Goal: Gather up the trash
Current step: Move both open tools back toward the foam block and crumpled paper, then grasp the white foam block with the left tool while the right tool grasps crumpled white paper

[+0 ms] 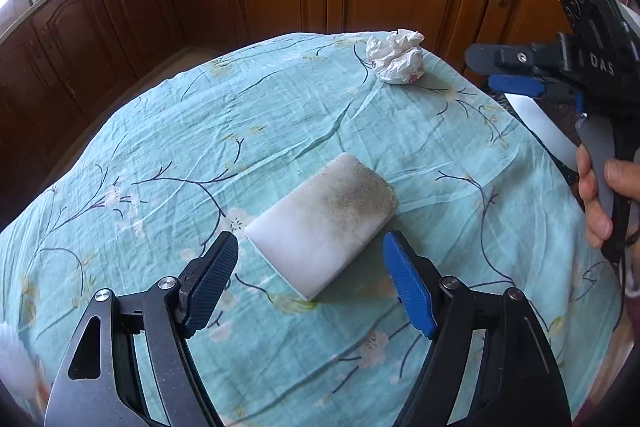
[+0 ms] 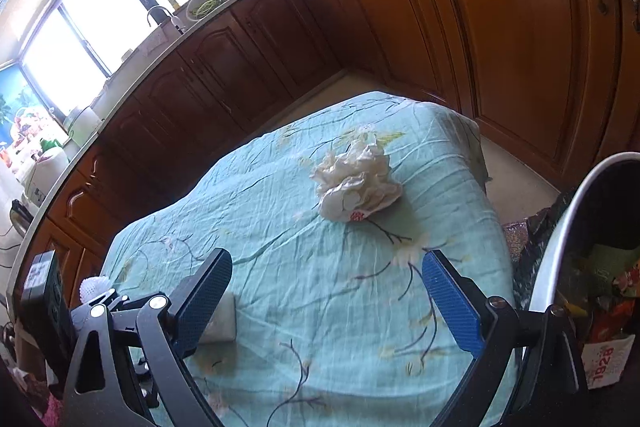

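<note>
The left gripper (image 1: 310, 277) stands wide, nothing pressed between its pads — the black finger (image 1: 210, 283) and the blue finger (image 1: 408, 287) sit either side of the near end of a white sponge (image 1: 324, 223), neither touching it. The sponge lies flat on the tabletop (image 1: 160, 131), which is covered by a pale turquoise cloth with a branch-and-blossom print; its far half is stained grey-brown.

Beyond the sponge, near the far edge of the tabletop, lies a crumpled white wrapper (image 1: 396, 57) with a small red mark on it. To the right of the sponge and off the tabletop edge, a hand (image 1: 600, 187) grips the handle of the right gripper (image 1: 500, 71), seen side-on here.

In its own view the right gripper (image 2: 328, 299) is also wide and empty, above the cloth with the wrapper (image 2: 356, 183) well ahead of it. The sponge (image 2: 224, 319) shows partly behind its black finger (image 2: 204, 299). Right of the tabletop stands a bin (image 2: 560, 235) with a pale rim — colourful packaging lies inside. Wooden cabinets (image 2: 520, 27) run behind.
</note>
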Demonstrator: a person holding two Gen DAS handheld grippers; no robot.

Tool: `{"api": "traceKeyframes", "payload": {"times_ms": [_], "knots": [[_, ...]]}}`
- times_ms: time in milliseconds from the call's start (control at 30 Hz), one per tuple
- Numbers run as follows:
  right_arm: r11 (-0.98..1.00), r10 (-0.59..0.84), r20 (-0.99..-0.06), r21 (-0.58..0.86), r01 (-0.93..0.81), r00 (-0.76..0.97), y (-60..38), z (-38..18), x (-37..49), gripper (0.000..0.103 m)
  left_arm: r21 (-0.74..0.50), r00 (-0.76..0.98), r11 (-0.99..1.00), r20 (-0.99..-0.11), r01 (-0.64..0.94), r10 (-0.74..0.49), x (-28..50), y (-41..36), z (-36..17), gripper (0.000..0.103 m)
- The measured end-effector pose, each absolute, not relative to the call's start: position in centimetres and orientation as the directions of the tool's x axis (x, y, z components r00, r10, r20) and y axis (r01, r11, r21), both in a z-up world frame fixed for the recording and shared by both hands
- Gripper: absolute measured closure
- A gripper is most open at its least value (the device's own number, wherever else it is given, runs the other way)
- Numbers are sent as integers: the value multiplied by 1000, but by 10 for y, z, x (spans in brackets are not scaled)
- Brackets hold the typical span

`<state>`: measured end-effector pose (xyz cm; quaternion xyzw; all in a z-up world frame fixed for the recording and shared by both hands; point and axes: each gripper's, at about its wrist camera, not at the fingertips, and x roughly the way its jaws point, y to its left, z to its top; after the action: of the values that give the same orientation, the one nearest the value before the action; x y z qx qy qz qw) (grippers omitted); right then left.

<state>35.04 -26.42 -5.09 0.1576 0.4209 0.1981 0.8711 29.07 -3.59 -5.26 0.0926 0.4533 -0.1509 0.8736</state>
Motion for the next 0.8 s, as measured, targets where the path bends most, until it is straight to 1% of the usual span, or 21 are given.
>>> {"api": "traceKeyframes", "payload": {"times_ms": [233,267,300,333,367,400,433,467,567,800], "knots": [[875,461,-679,454,-167,572,-261,-69,394,8,24,532,925,-823,378,-197,294,-37,-59,27],[878,456,-684,451,-161,569,-261,-72,398,12,35,537,926,-823,375,-186,294,-38,-60,28],[880,454,-689,448,-161,565,-261,-75,400,25,43,539,927,-823,372,-178,295,-40,-61,30],[881,454,-694,443,-166,559,-259,-78,401,34,52,544,929,-822,366,-168,295,-41,-61,35],[885,450,-701,433,-170,554,-257,-79,402,53,54,546,930,-821,362,-165,294,-41,-61,35],[891,441,-706,420,-173,554,-256,-80,400,62,52,549,932,-819,359,-166,294,-41,-61,36],[897,431,-703,405,-179,566,-255,-78,397,67,50,550,934,-819,354,-165,294,-41,-61,38],[895,435,-692,400,-195,576,-255,-75,391,81,41,547,935,-820,352,-170,294,-42,-60,39],[905,420,-680,365,-219,601,-254,-66,373,84,17,545,941,-819,339,-181,289,-42,-58,41],[876,477,-633,399,-272,609,-265,-46,319,85,-49,566,956,-797,288,-211,263,-43,-43,41]]}}
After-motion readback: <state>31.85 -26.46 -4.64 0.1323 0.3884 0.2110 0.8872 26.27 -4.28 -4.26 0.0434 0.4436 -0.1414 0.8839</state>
